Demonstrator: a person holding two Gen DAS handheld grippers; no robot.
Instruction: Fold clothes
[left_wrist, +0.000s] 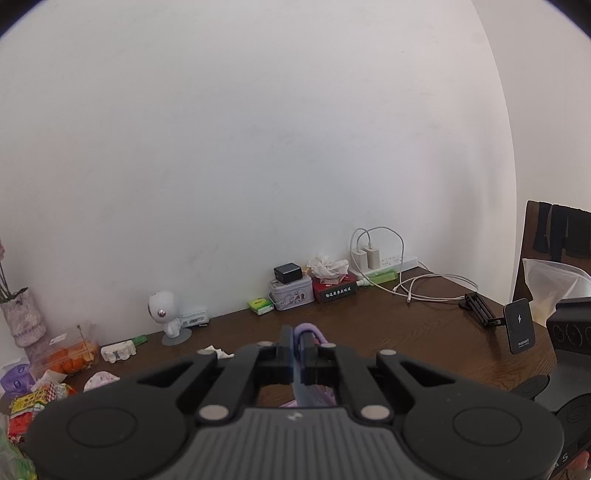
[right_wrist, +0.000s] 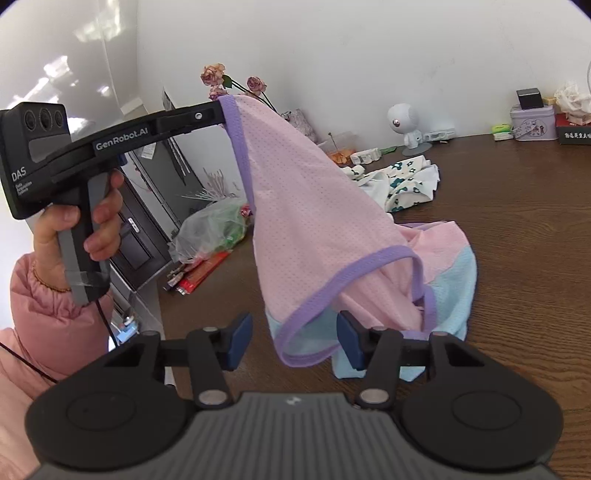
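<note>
Pink mesh garment with purple trim and pale-blue hem (right_wrist: 314, 221) hangs unfolded, top corner pinched tight in left gripper (right_wrist: 221, 110), lower part heaped on brown wooden table (right_wrist: 517, 258). Right gripper (right_wrist: 293, 338) spread wide, straddling trim loop, gripping nothing. White floral garment (right_wrist: 402, 181) crumpled behind, also unfolded. Folding remains for both.

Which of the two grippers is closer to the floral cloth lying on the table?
Hard to say. The left gripper is raised, shut on the pink top's purple trim; the right gripper hangs open, low over the table. The floral cloth lies beyond both.
</note>
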